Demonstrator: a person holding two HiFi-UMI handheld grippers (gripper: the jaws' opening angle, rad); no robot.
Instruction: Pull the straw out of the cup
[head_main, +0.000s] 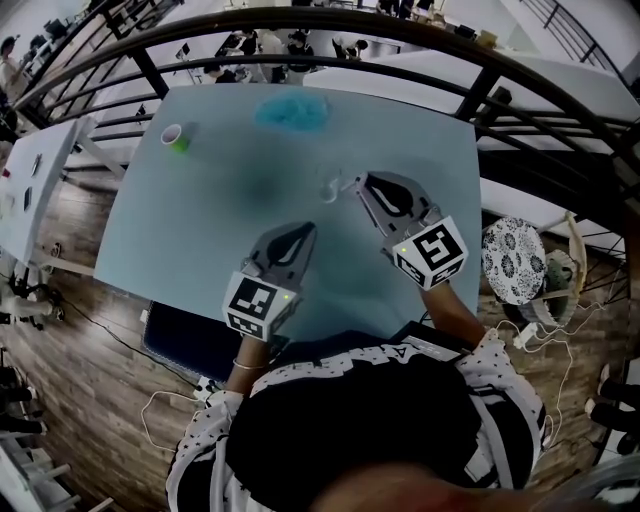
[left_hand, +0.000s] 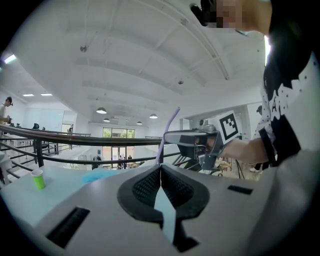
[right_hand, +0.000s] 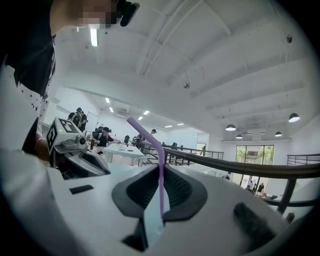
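we hold the right tongs (head_main: 358, 181) clenched on the purple straw (right_hand: 160, 185). in the right gripper view it stands upright between the two jaws, its bent top leaning off toward 10 o'clock. the left tongs (head_main: 309, 229) are clenched too, jaws met with nothing between them, as the left gripper view shows. in the head view both are over the pale blue surface (head_main: 200, 230), the right tongs at about 2 o'clock from the left, tips near each other but apart. the small green cup (head_main: 176, 136) stands upright at the surface's 10 o'clock corner, well apart from the straw. a crumpled blue cloth (head_main: 292, 112) lies at 12 o'clock by the far edge, in front of a dark railing (head_main: 300, 20).
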